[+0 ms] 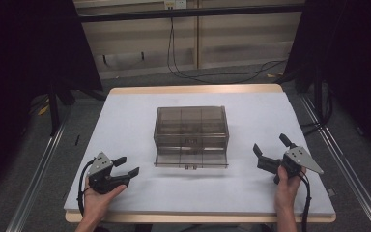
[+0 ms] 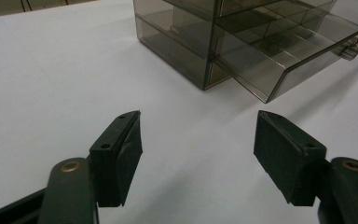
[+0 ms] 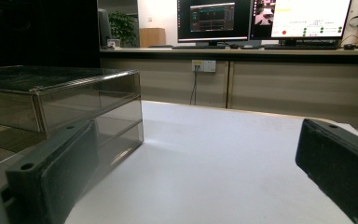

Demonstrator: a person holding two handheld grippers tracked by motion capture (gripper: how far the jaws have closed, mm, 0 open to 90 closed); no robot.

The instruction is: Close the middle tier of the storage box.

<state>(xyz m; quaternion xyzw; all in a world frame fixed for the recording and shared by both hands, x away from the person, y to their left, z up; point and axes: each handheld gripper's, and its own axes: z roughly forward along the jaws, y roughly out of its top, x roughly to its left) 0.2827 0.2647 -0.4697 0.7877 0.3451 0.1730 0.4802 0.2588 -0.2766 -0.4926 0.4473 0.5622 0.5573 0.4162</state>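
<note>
Each black hand-held gripper [image 1: 126,166] [image 1: 272,150] carries a grey triangular plate, screwed pads and a trailing cable

Left tongs [image 1: 127,171]: held in the left hand [image 1: 100,192] at the near left, jaws parted with nothing between them, pointing right and slightly far. Right tongs [image 1: 272,147]: held in the right hand [image 1: 288,182] at the near right, jaws spread wide and empty, pointing left and far. Both forearms enter from the near edge.
</note>
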